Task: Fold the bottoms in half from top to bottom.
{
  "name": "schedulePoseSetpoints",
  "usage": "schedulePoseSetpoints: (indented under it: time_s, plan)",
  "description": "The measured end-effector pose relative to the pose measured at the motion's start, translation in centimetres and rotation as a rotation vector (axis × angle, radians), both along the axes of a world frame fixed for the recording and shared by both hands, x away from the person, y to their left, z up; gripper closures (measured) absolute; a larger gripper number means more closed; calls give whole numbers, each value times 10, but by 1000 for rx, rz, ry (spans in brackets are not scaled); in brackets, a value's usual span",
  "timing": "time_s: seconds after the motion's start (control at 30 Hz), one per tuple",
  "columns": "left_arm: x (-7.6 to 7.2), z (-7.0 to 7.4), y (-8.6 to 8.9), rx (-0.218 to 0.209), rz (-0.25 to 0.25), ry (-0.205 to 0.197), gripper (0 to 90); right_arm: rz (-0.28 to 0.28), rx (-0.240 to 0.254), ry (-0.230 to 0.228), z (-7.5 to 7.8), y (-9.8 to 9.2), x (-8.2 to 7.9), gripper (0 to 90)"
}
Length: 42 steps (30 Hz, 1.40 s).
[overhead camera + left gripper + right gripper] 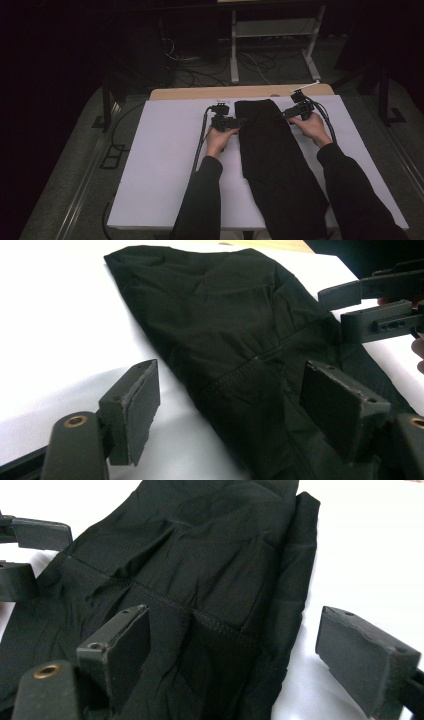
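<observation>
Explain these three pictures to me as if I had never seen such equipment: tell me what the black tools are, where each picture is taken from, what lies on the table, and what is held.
A person sits at a white table and holds a hand tool with two black jaws in each hand. The wide picture comes from a fixed camera above, looking down; the arms enter from the bottom. There the left gripper and the right gripper sit at either edge of a black garment that lies flat and long on the table.

The other two pictures come from small cameras on the tools themselves, looking along their jaws. In both, one jaw stands over the cloth and the other over the bare table, with the cloth's edge between them. The jaws stand apart and press on nothing, so nothing is held yet.
</observation>
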<state>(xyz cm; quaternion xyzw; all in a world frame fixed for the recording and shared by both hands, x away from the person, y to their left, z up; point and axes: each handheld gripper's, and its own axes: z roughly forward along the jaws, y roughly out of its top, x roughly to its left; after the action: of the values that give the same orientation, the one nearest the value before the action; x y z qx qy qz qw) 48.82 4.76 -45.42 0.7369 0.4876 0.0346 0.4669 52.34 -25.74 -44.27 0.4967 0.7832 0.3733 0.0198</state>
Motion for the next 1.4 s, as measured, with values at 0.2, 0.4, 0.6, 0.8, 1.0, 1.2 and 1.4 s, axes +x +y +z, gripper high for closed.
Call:
schedulePoseSetpoints:
  time_s: [0.2,0.4,0.6,0.8,1.0,1.2,1.4]
  plan:
    - [1,-2,1,-15,1,18,314,-5,10,11,-2,0,0,160]
    - [2,-4,1,-26,10,28,359,-3,18,3,-9,-2,-6,223]
    - [3,-8,-1,-48,0,44,421,-7,31,-12,-10,-1,-11,287]
    - [4,-9,-2,-51,36,72,596,-63,-1,-49,-12,1,-16,474]
    - [3,-10,-6,-50,54,92,686,-107,-20,-84,-14,5,-24,604]
    - [0,-10,-11,-37,36,74,723,-127,-15,-75,-15,3,-24,706]
    - [0,-10,-13,-41,36,58,780,-134,10,-56,-15,0,-23,785]
